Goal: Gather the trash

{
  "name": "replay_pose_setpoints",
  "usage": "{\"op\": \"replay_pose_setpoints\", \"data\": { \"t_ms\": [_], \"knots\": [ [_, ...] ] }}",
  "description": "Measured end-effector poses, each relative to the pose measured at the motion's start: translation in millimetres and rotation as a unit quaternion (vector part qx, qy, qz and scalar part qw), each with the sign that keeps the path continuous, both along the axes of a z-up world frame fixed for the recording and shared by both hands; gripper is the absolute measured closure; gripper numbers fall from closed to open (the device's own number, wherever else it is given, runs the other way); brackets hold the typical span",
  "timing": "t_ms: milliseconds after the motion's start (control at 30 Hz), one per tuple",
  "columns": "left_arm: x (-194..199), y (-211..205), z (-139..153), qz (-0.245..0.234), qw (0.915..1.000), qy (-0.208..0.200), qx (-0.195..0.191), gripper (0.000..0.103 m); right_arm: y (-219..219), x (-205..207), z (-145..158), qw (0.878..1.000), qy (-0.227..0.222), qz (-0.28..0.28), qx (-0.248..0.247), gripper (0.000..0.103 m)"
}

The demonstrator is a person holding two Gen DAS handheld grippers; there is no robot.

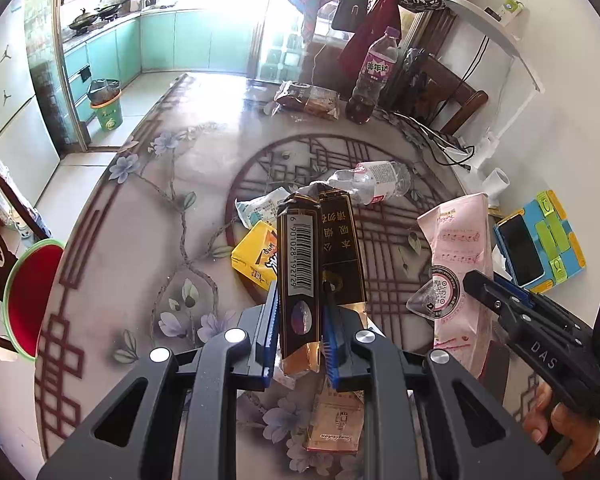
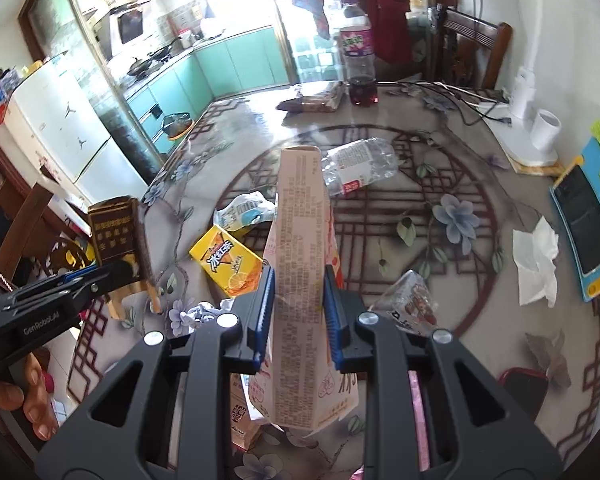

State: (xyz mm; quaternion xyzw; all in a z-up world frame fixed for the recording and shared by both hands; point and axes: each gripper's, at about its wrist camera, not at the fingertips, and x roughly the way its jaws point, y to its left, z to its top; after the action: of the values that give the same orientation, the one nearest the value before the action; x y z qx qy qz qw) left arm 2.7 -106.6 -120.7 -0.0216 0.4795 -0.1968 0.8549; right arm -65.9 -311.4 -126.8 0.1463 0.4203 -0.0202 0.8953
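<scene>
Flower-patterned tabletop [image 1: 148, 208], both tools loaded with trash.

Left tool [image 1: 300, 316] is clenched on the black-and-gold cigarette pack [image 1: 316, 264], lifted off the glass; right tool [image 2: 298, 300] is clamped on the pink snack bag [image 2: 300, 240], also raised. Yellow iced-tea carton [image 2: 228, 260], crushed water bottle [image 2: 360, 168] and white tissue [image 2: 536, 260] lie waiting. I'd say keep both grips firm and level, carry toward the green bin [image 1: 107, 110] on the kitchen floor. Bag's bottom end hides below my fingers; small wrappers underneath are hard to read.
</scene>
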Motion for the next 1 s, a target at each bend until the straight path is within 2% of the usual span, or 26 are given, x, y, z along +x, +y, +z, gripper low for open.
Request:
{"op": "replay_pose_setpoints", "data": {
  "t_ms": [233, 533, 733, 933, 1000],
  "knots": [
    [-2.1, 9.9, 6.1, 0.009, 0.9998, -0.015, 0.005, 0.086, 2.0, -5.0, 7.8, 1.0, -0.015, -0.006, -0.007, 0.079],
    [0.7, 23.3, 7.4, 0.018, 0.9996, -0.017, 0.012, 0.086, 15.7, -0.3, 1.6, 1.0, -0.005, 0.008, 0.001, 0.079],
    [7.3, 42.7, 11.0, 0.035, 0.9989, -0.027, 0.017, 0.086, 31.0, 7.6, 8.7, 1.0, -0.017, 0.021, -0.001, 0.079],
    [14.5, 68.9, 5.3, 0.044, 0.9988, -0.021, 0.01, 0.086, 43.0, 17.0, 9.6, 0.999, -0.005, 0.025, -0.022, 0.079],
    [16.6, 77.3, 2.7, 0.043, 0.9989, -0.018, 0.011, 0.086, 40.2, 18.4, 12.2, 1.0, -0.002, 0.017, -0.021, 0.083]
  ]
}}
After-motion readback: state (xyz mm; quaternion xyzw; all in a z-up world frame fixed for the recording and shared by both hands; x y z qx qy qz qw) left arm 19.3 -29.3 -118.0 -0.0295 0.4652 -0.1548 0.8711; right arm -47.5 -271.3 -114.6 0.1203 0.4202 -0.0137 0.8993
